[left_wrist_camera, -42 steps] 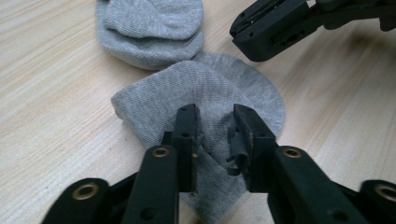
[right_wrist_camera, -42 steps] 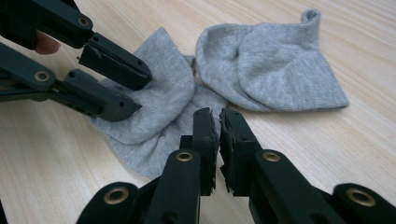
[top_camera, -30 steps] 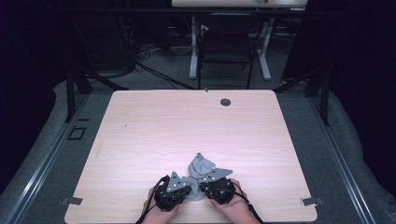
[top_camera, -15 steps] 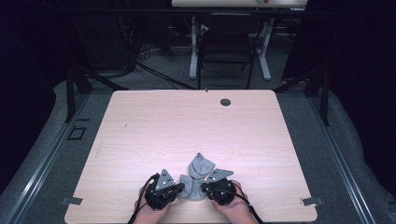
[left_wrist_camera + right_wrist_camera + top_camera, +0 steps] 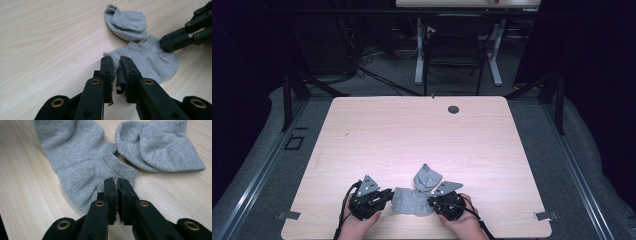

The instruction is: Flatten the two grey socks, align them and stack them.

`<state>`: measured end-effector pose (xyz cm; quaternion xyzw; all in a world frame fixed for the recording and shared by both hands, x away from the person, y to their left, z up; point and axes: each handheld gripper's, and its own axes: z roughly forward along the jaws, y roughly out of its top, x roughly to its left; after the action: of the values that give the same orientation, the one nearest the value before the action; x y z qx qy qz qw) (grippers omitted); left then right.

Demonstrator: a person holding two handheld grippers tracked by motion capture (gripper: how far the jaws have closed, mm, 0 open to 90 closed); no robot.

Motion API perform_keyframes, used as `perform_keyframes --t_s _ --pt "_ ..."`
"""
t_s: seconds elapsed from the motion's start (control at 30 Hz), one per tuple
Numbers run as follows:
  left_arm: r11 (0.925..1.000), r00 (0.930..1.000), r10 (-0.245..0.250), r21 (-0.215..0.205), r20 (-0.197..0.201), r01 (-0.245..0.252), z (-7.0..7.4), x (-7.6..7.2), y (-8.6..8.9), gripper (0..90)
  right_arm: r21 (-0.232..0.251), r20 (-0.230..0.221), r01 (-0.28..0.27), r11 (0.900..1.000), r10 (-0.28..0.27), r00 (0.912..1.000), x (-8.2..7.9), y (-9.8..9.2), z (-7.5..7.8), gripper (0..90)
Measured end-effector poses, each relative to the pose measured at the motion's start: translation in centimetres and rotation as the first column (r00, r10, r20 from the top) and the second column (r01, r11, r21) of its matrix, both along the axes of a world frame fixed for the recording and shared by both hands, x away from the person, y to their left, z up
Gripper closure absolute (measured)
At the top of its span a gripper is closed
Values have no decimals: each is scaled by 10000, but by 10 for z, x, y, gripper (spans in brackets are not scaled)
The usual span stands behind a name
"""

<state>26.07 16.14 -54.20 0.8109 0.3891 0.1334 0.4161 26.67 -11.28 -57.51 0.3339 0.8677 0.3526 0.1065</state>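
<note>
The left gripper [image 5: 115, 62] has just let its jaws part a crack and drawn back off the flat grey ankle sock [image 5: 150, 60], empty, while the right gripper [image 5: 116, 183] keeps its cuff pinched tight, so the spreading looks done

Your two handheld grippers: matte black, twin-jawed, cabled.

Your left gripper [image 5: 384, 195] and right gripper [image 5: 431, 199] each carry a grey three-cornered plate [image 5: 368, 185] on top and trail a black cable [image 5: 343, 216] back past your hands. Up close, the jaws are blocky black linkages pinned with brass-coloured rivets [image 5: 95, 81]. Your left gripper's rubber pads [image 5: 121, 75] look frayed and torn at the edges; your hands are bare, with no sleeves visible.
</note>
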Motion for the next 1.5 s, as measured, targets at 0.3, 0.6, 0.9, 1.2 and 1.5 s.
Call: perform_keyframes --t_s 0.3,0.6,0.9,1.2,1.5 --pt "9991 9989 -395 178 232 391 -5 2 -8 715 55 -23 32 10000 -32 10000 0 0 0 853" --pt "9964 9984 -536 655 -177 546 -17 6 -16 688 4 8 -9 10000 9 10000 0 0 0 851" --pt "9944 9946 -421 923 -953 509 -30 6 -10 663 -3 -75 95 10000 -95 9999 0 -1 1 852" --pt "9931 9942 -575 967 -905 662 -31 0 -10 644 -98 -254 215 9997 -218 9994 -4 -7 2 857" --pt "9909 9916 -864 950 -958 956 -31 -14 -13 643 -286 -480 196 9994 -209 9986 -10 -12 4 863"
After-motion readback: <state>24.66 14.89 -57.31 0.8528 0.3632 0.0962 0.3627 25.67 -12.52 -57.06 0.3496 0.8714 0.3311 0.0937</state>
